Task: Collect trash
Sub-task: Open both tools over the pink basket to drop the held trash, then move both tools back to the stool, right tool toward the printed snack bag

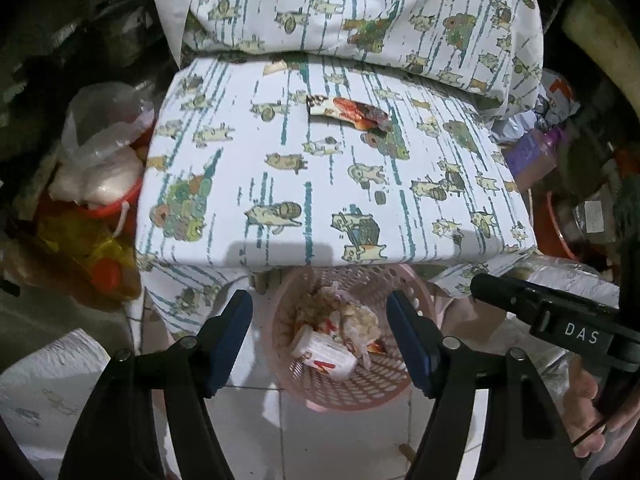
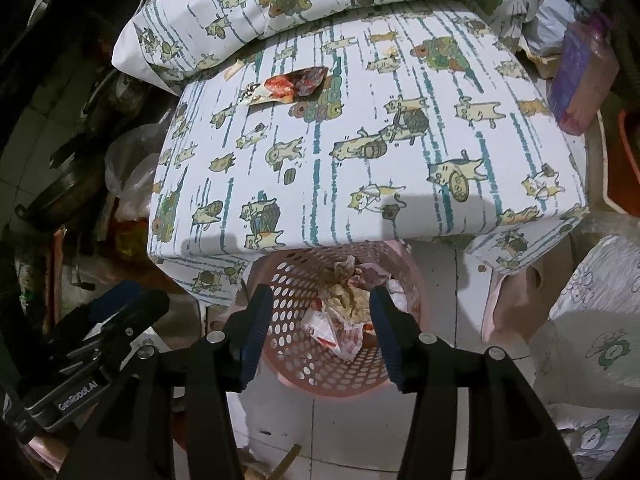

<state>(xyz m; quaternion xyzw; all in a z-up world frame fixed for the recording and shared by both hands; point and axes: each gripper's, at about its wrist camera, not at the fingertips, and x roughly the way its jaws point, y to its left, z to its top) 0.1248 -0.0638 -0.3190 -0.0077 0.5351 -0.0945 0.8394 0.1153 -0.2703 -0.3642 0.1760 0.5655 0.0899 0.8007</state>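
Note:
A pink perforated basket (image 1: 348, 396) stands on the tiled floor against the front of a cat-print cushion (image 1: 320, 184). It holds crumpled wrappers and a small white bottle (image 1: 324, 356). A red and white snack wrapper (image 1: 348, 114) lies flat near the back of the cushion top, also visible from the right wrist (image 2: 292, 86). My left gripper (image 1: 317, 296) hangs open over the basket, with nothing between its blue pads. My right gripper (image 2: 320, 291) is open above the same basket (image 2: 304, 376), also with nothing held. The two grippers are side by side.
A matching pillow (image 1: 360, 4) lies behind the cushion. A red bucket stuffed with plastic bags (image 1: 100, 184) sits to the left. A purple bottle (image 2: 580, 76) and more clutter crowd the right. White tiles (image 1: 340, 440) show under the basket. A hand (image 1: 588, 420) grips the right tool.

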